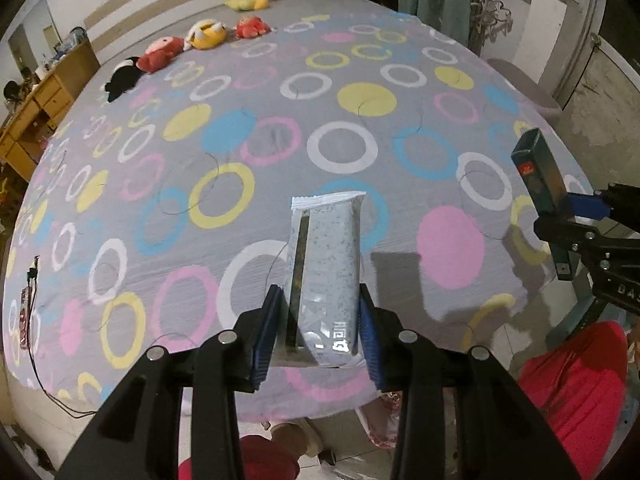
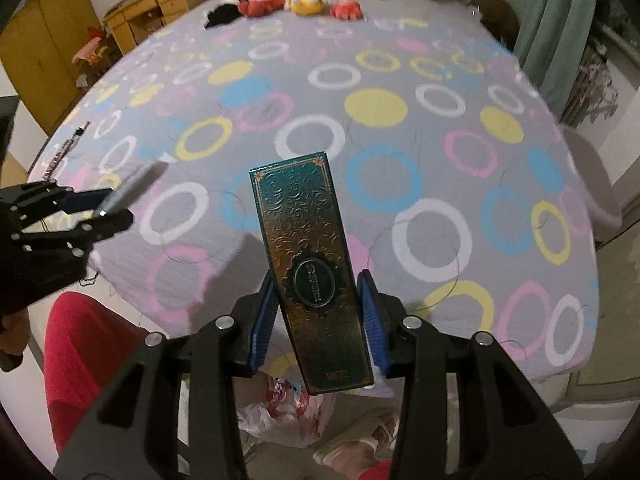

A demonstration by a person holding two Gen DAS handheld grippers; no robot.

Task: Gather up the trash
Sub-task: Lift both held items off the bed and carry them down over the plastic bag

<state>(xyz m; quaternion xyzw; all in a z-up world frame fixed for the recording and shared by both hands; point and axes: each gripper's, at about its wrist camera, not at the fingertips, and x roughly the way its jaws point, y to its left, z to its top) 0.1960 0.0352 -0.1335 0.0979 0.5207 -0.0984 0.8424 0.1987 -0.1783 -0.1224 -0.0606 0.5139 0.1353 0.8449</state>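
Note:
A speckled grey-white snack packet [image 1: 326, 268] stands upright between the blue pads of my left gripper [image 1: 320, 320], which is shut on it above the bed. My right gripper [image 2: 320, 312] is shut on a long dark green box with gold ornament [image 2: 310, 264], also held up over the bed's near edge. The same green box [image 1: 540, 180] and right gripper [image 1: 576, 216] show at the right of the left wrist view. At the left of the right wrist view the left gripper [image 2: 96, 206] shows, holding the blurred packet [image 2: 132, 184].
The bed has a grey sheet with coloured circles [image 1: 280, 136]. Several plush toys [image 1: 200, 36] line its far end. A cable [image 1: 36, 364] lies at the left edge. A plastic bag [image 2: 284, 412] sits on the floor below. Red-clad legs [image 1: 576, 380] and a slippered foot [image 2: 360, 440] are near.

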